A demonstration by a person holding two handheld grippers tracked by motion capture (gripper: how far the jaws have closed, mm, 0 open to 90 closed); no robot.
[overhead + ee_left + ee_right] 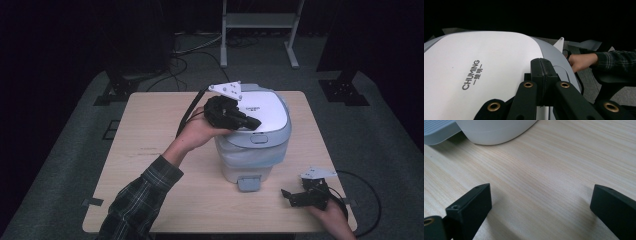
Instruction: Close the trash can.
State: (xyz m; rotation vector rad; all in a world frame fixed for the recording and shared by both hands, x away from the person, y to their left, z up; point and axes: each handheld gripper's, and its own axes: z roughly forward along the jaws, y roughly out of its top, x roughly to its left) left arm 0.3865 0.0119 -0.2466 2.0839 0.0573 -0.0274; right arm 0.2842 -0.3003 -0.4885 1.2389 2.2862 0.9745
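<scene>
While the left gripper [254, 122] rests on the white lid [265, 112] of the pedal bin [252, 150], its jaws are pressed together with nothing between them, as the left gripper view confirms where the joined tips [543, 72] lie flat on the lid [481, 72] beside the printed brand name. The bin stands at the far middle of the wooden table [150, 165], with its grey foot pedal [248, 183] facing the person. A liner bag [235, 150] appears tucked under the lid's rim. The step in hand is judged to be pressing the lid fully shut; it is best done with a straight downward push near the front latch [258, 138], so the bin does not tip or slide. To the right of the bin, near the table's front edge, the right gripper [290, 196] lies low on the wood, jaws spread wide and empty [536, 202]. It could steady the bin's base [496, 132] if the push shifts it.
</scene>
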